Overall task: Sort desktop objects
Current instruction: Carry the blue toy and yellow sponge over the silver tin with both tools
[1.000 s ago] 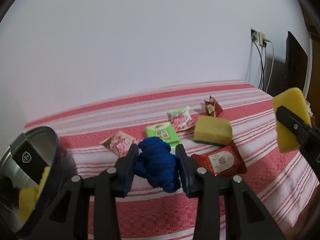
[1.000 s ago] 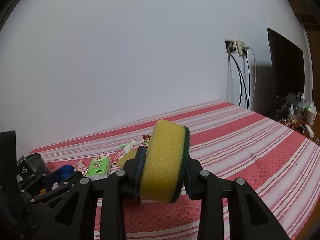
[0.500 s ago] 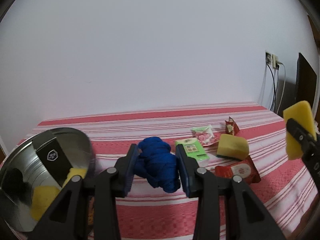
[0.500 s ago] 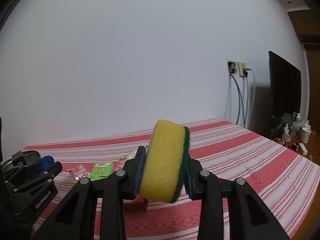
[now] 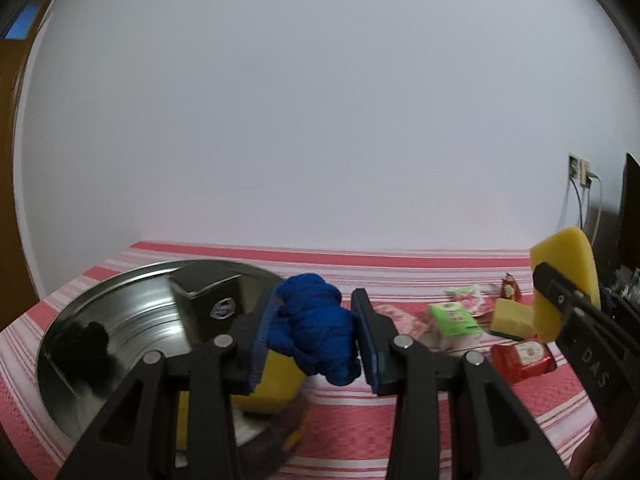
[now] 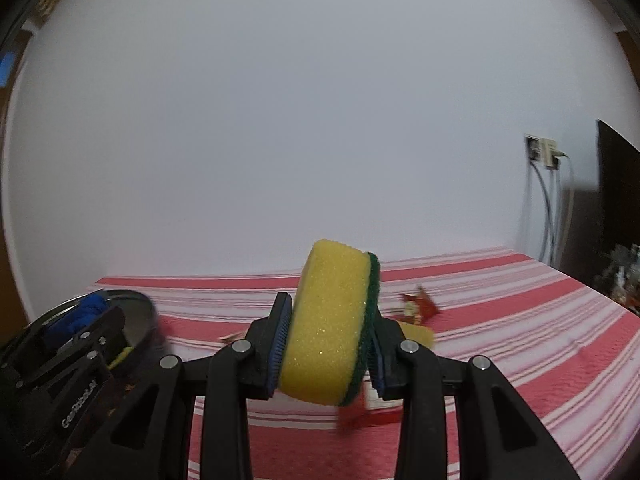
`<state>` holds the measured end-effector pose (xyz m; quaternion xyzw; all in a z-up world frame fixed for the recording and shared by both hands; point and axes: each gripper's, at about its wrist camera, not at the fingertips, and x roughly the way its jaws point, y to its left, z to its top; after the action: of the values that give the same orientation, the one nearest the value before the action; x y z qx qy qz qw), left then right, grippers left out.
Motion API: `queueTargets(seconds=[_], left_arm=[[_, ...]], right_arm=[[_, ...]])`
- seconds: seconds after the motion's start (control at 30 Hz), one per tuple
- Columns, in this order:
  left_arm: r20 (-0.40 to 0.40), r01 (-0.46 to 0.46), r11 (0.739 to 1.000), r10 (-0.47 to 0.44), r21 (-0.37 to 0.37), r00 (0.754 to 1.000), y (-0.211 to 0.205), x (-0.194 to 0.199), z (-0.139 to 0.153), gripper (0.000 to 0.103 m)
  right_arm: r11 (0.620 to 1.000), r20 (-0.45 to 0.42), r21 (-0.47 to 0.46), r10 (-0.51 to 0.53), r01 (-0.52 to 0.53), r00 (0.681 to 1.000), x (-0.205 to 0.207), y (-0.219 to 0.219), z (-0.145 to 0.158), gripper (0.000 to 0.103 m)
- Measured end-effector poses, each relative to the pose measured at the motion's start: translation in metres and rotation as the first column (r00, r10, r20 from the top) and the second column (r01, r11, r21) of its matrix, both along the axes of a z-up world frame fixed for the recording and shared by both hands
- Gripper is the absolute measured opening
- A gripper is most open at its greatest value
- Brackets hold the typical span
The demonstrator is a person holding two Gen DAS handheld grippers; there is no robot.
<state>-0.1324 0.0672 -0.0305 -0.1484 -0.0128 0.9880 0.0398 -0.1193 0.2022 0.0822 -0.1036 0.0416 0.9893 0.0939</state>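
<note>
In the left wrist view, a knotted blue cloth (image 5: 314, 328) is clamped between the two pads of the left gripper (image 5: 314, 340) and held in the air above the red-and-white striped tablecloth (image 5: 400, 432). Just behind and to the left of it, a round metal tin (image 5: 112, 320) is seen tilted toward the camera; a black box (image 5: 212, 296) and something yellow, perhaps a sponge (image 5: 276, 384), lie inside it. To the right, on the cloth, a green packet (image 5: 454, 320), a pink floral packet (image 5: 466, 298), a loose yellow sponge (image 5: 512, 318), a red sachet (image 5: 524, 358) and a small red packet (image 5: 510, 286) are scattered near one another. At the right edge, the right gripper (image 5: 560, 300) is seen from the side, closed on a yellow sponge.

In the right wrist view, a round sponge (image 6: 330, 324), yellow with a green scouring layer, is squeezed upright between the right gripper's pads, held clear of the tablecloth. The packets behind it are blurred and largely hidden. At the lower left, the left gripper with the blue cloth is seen against the tin's rim.
</note>
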Motion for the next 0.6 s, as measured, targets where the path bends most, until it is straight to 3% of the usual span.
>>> queueTargets(seconds=[0.6], left_arm=[[0.041, -0.172, 0.985, 0.171, 0.017, 0.984, -0.065, -0.003, 0.0, 0.038]], right_arm=[[0.98, -0.002, 0.04, 0.193, -0.193, 0.981, -0.02, -0.082, -0.001, 0.037]])
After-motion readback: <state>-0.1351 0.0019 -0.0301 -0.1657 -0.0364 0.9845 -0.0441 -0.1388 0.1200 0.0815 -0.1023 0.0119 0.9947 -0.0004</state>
